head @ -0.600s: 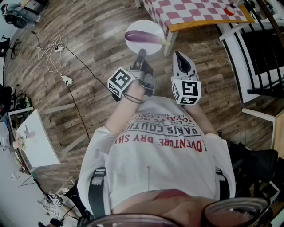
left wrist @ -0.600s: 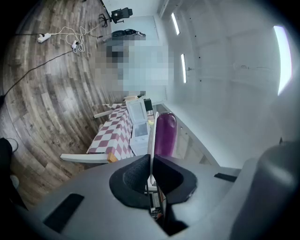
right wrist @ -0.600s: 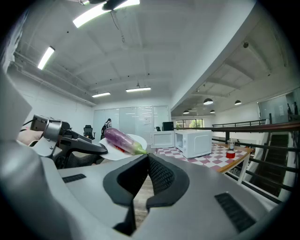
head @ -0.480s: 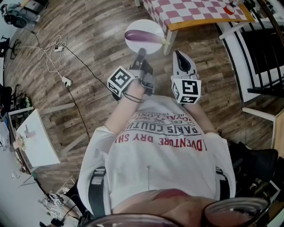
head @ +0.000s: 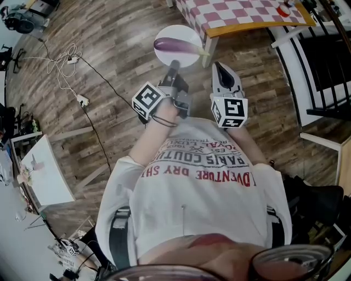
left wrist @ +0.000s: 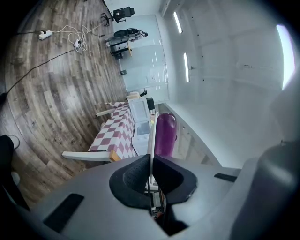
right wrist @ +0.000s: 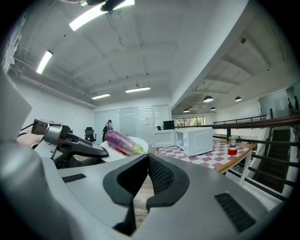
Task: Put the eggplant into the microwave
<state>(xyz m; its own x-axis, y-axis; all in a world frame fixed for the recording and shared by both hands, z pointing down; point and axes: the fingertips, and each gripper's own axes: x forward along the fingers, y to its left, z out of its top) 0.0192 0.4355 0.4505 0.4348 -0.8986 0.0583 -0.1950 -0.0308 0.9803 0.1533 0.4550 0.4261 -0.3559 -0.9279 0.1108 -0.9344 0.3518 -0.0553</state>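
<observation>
A purple eggplant point(head: 178, 46) lies on a round white plate point(head: 164, 35) that hangs above the wood floor. My left gripper point(head: 174, 65) is shut on the plate's near rim. In the left gripper view the plate point(left wrist: 152, 133) shows edge-on between the pads, with the eggplant point(left wrist: 165, 133) beside it. My right gripper point(head: 219, 68) is level to the right of the plate, shut and holding nothing. The right gripper view shows its tips point(right wrist: 147, 157) meeting, the eggplant point(right wrist: 123, 142) to the left, and a white microwave point(right wrist: 197, 140) with its door point(right wrist: 164, 138) swung open on the checkered table point(right wrist: 213, 159).
The red-and-white checkered table point(head: 241, 13) stands just beyond the plate, with a red cup point(head: 283, 12) on it. Black railing and stairs point(head: 323, 60) run along the right. Cables and a power strip point(head: 68, 60) lie on the floor at left, near a small white table point(head: 46, 175).
</observation>
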